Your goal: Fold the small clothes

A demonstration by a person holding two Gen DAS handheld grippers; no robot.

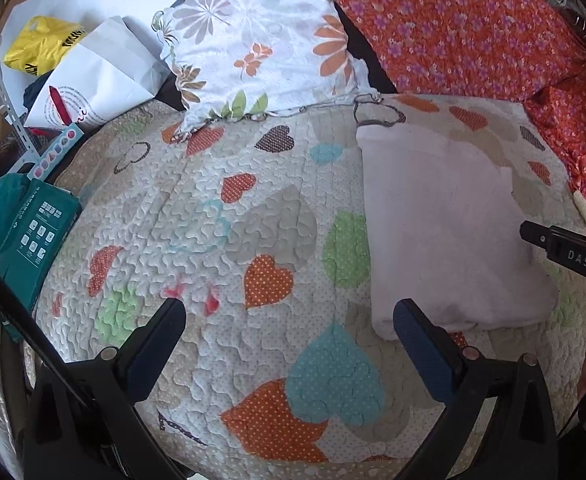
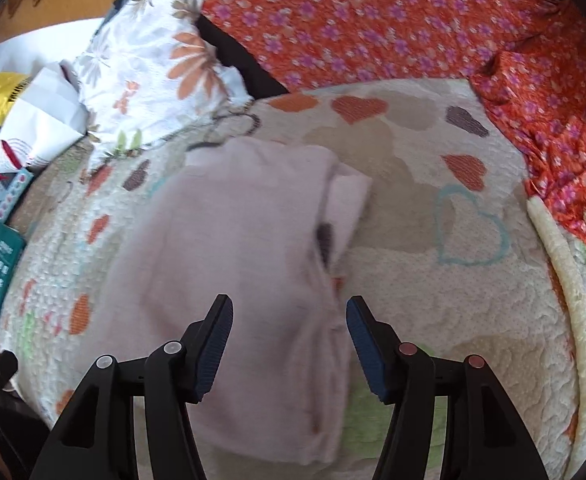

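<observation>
Two tools hang spread and empty over the quilt (image 1: 213, 216): the left tool (image 1: 289, 320) above bare hearts beside the pink garment (image 1: 445, 232), the right tool (image 2: 289, 320) straight over it. To fold neatly, I'd pinch one edge with each and carry it across flat. The pillow (image 1: 261, 40) and orange cloth (image 1: 473, 24) crowd the far side.

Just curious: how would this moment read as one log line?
pink garment: folded on quilt | left gripper: open, empty | right gripper: open, above garment
</observation>
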